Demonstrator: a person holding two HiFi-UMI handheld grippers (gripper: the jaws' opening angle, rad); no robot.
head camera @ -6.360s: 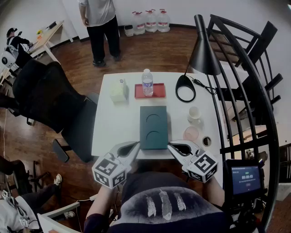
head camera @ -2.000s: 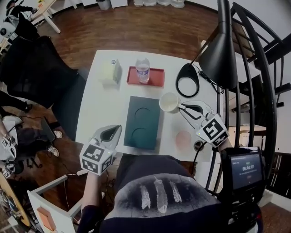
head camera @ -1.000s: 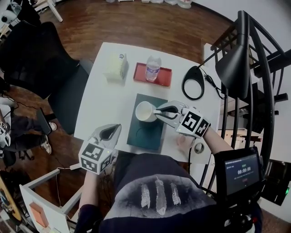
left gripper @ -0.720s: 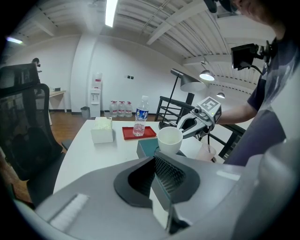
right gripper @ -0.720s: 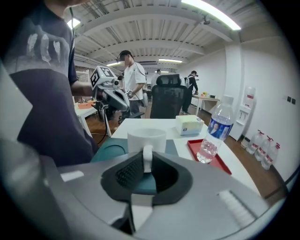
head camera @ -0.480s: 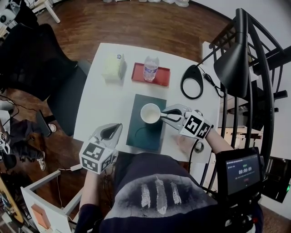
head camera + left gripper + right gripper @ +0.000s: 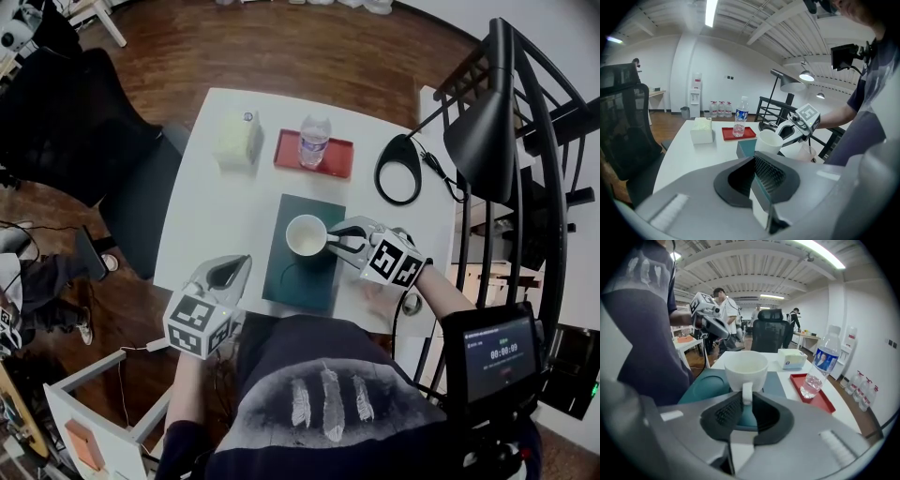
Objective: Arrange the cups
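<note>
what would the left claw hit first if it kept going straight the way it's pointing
Probably the bare white tabletop just left of the teal tray, since the left claw tilts downward. Depth is unclear; it might clip the tray's corner instead.

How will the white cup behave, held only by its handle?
The white cup looks like stiff ceramic, probably breakable if dropped. Gripped by the right hand-held gripper at its thin handle alone, it may pivot or slip. It looks empty, so light.
</note>
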